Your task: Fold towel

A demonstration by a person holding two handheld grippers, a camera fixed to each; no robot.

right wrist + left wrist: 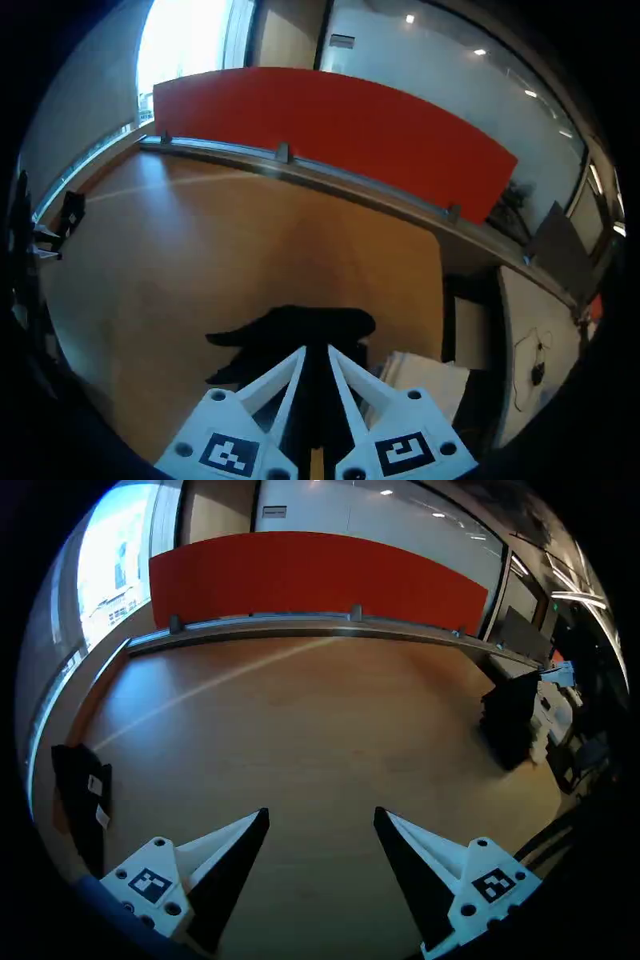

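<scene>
Left gripper (320, 816): jaws spread wide, nothing between them, just bare wood table (320, 720) under the tips. Right gripper (317, 350): jaws narrow, pinched on the black towel (296, 324). Cloth fills the slim gap between the tips and spreads out past them in a rumpled flap lying flat on the wood. The towel sits near the table's right edge in the right gripper view. Just beside it on the right is a pale flat stack (420, 372), touching or nearly so, can't tell which. Beyond that edge is a lower grey surface with a small cable (536, 368). In the left gripper view there's a black item w/ white tags (80, 800) at the table's left edge, well apart from the jaws. A dark mass (508, 720) stands up at the far right edge, prob cloth, can't tell if it's the same towel, and there's white hardware right behind it, too small to ID. The mid table betw. them is plain wood w/ a light streak across it. At the far end a metal rail (320, 626) runs along the table's back edge, w/ a red partition (320, 576) standing behind it. Bright window (112, 568) far left, glass wall + ceiling lights behind.
</scene>
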